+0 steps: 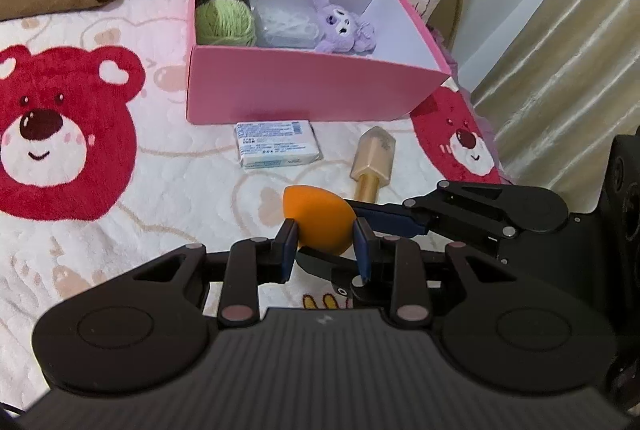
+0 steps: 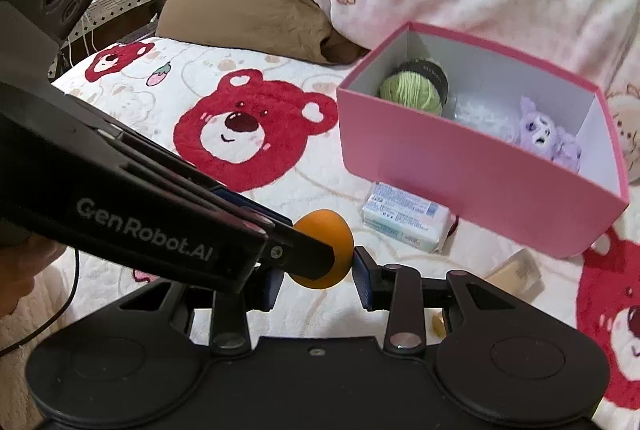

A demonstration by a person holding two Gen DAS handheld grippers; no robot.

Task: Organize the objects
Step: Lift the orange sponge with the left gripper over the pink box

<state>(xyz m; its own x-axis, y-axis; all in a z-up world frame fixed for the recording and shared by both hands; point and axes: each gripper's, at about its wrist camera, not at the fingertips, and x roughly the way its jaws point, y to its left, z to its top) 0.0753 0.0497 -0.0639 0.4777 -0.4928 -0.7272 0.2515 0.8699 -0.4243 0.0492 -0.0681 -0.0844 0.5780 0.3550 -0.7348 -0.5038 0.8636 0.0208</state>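
- Nearest the lens in the left wrist view is the left gripper (image 1: 326, 244), its blue pads pressed against both flanks of the orange sponge (image 1: 320, 224), which it holds clear of the bedspread (image 1: 160, 170).
- The right gripper (image 2: 318, 276) meets the same sponge (image 2: 326, 246) from the side: its right pad touches the sponge, while its left pad is hidden behind the left gripper's body, so I cannot tell whether it truly clamps or only brackets it.
- Risk, as I judge it: with two tools on one soft, rounded piece, a release by one before the other grips firmly would let the sponge squirt out and roll across the bedspread.
- A second risk is the fingers fouling one another, since they cross at close quarters around the sponge.
- The sponge sits between the left pads with its pointed end forward, projecting beyond the tips.
- The pink box (image 1: 312, 90) stands well ahead, open, with green yarn (image 1: 226, 18), a clear packet (image 1: 286, 26) and a purple plush (image 1: 344, 26) inside.
- A wrapped tissue pack (image 1: 278, 144) lies just in front of the box wall, a gold-handled brush (image 1: 370, 164) beside it; both are outside the box.
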